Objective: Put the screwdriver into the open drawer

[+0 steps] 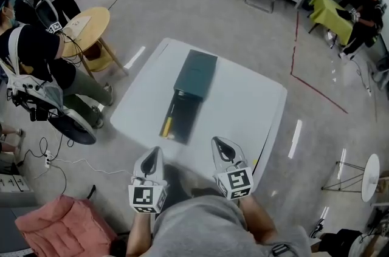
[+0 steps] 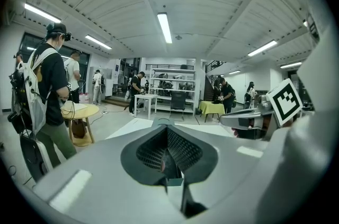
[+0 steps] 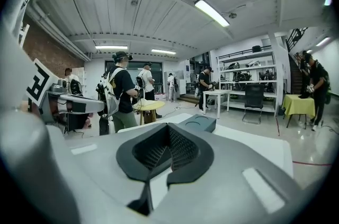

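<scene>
while both tools hang closed over the near edge, the white tabletop (image 1: pixel 255 98) takes up the middle of the head view, a square slab set cornerwise on the grey floor. a dark green cabinet (image 1: pixel 197 70) stands about midway across it, a little toward the far edge, and the right gripper view shows the same cabinet (image 3: pixel 198 123) straight ahead with two round hollows in its top. from the cabinet's front the open drawer (image 1: pixel 189 119) runs out toward the near edge and stops short of it. the left gripper (image 1: pixel 155 152) sits at the near edge just in front of the drawer's front end, and its own view shows its jaws (image 2: pixel 163 125) brought together with nothing between them. the right gripper (image 1: pixel 219 143) is beside it, further along the near edge toward the right corner, with its tip over the tabletop. its jaws (image 3: pixel 172 127) are fully closed as well and hold nothing. each tool carries its marker cube at the back, close to the person's body. the screwdriver (image 1: pixel 166 126) lies inside the open drawer along the left wall, yellow handle toward the drawer's front end, well apart from both tools.
</scene>
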Action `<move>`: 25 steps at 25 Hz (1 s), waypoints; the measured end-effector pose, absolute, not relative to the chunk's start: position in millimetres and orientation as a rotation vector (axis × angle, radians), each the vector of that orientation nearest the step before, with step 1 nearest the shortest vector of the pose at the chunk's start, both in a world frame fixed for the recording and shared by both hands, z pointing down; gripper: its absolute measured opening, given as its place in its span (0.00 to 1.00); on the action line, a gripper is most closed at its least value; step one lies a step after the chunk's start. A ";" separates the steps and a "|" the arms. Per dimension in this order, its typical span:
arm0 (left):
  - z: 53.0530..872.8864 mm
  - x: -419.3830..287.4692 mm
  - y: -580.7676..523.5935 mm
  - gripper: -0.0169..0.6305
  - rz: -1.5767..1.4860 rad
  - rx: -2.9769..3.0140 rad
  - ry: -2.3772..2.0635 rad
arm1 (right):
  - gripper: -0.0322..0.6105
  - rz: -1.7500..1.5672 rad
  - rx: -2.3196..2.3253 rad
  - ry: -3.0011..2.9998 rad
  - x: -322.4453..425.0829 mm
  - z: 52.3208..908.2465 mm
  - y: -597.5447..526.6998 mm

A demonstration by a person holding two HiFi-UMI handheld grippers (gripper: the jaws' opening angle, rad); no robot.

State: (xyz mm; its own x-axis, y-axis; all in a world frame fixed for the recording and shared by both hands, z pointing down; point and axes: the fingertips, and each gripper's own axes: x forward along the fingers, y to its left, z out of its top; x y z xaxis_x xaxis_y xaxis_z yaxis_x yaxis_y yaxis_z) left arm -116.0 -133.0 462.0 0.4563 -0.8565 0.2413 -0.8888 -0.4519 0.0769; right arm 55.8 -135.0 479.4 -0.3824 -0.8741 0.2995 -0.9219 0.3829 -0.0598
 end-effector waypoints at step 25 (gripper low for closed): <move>465.4 -114.0 -133.1 0.04 0.254 2.507 -1.518 | 0.05 0.338 1.601 -2.436 55.3 478.6 -137.8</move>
